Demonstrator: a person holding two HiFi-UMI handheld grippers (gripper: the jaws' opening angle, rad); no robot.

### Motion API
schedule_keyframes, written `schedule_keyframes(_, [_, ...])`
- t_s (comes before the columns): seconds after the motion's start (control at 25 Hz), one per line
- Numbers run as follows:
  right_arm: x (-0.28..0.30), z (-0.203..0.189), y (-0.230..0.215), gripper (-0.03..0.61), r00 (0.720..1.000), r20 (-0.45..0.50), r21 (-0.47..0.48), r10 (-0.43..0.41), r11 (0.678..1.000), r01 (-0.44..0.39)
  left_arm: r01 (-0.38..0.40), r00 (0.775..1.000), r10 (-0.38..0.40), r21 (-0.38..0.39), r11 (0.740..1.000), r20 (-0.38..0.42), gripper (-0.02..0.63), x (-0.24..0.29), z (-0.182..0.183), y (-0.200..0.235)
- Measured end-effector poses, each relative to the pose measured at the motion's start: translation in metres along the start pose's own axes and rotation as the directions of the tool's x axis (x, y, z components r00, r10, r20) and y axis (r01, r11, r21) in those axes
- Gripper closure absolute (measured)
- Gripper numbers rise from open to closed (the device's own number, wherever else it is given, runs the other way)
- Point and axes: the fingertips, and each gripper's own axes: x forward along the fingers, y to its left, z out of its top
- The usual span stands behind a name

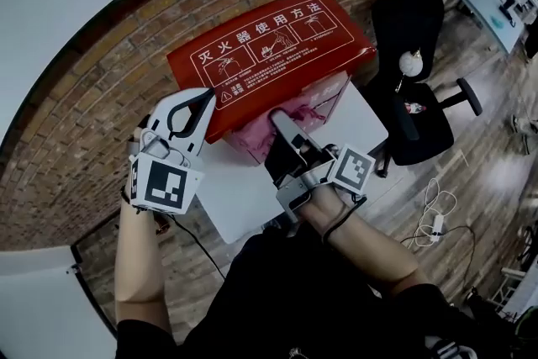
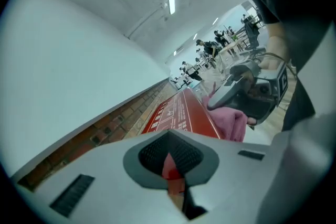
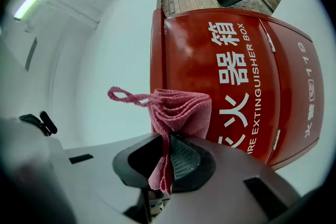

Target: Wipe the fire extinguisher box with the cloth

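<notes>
The red fire extinguisher box stands on a white desk. It is right beside a wall with bricks low down. The top of the box has white pictures and writing on it.

The right gripper is pinching a pink cloth between its jaws. The cloth is folded and sticks up out of the jaws. A little loop of it pokes out to one side. The cloth is held up close to the front of the box, the side with the big white words. I cannot tell if the cloth touches the box.

The left gripper has its jaws pressed together, with nothing in them. It is up by the near left corner of the box top.

A black chair stands near the desk, on the right side
</notes>
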Motion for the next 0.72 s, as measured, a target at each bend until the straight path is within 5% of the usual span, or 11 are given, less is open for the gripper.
schedule_keyframes(0.72, [0.009,-0.066,0.024,0.528,1.000,0.010,-0.056,0.009,0.998,-0.009,0.090,0.991,-0.086,-0.037,0.995,0.107,0.601,-0.004,0.011,-0.012])
